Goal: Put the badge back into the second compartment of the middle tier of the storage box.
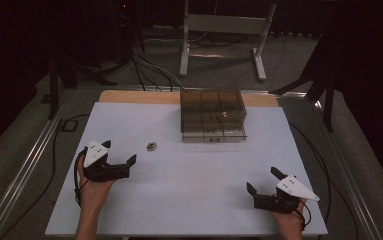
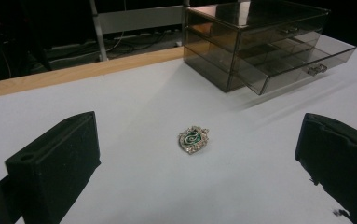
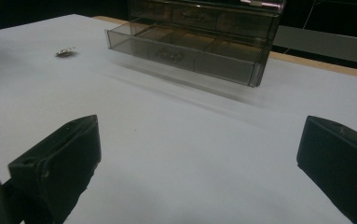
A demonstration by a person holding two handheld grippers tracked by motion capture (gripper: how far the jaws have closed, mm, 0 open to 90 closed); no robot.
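High view: white-topped desk (image 1: 189, 200) with a bare wooden strip along its far edge. Smoky transparent plastic drawer box (image 1: 212, 115) set against the middle of the far edge, front toward the near edge, bottom drawer (image 1: 214, 135) pulled out a little, presumably left so to receive something. Small green-and-silver crest-shaped brooch (image 1: 151, 146) lying flat on the desk, left of the box and well apart from it, about midway between far and near edges. Left gripper (image 1: 121, 157) low over the near-left part of the desk, jaws spread and empty, aimed toward the brooch and not touching it; seemingly lined up for a pick. Right gripper (image 1: 262, 181) near the near-right corner, jaws likewise spread and empty, well apart from both brooch and box, apparently waiting.

Left gripper view: brooch (image 2: 193, 139) lying ahead on the white surface, centred between the two black jaws, beyond their tips; wide spread leaves room on both sides for closing in. Drawer box (image 2: 255, 42) farther off toward the far edge, open bottom drawer (image 2: 302, 63) with its small metal pull facing this way, reachable for a drop from above.

Right gripper view: spread black jaws with nothing between them but bare desk. Open drawer (image 3: 185, 51) straight ahead, apparently empty though hard to tell through the tinted wall; brooch (image 3: 65, 51) far off to the upper left.
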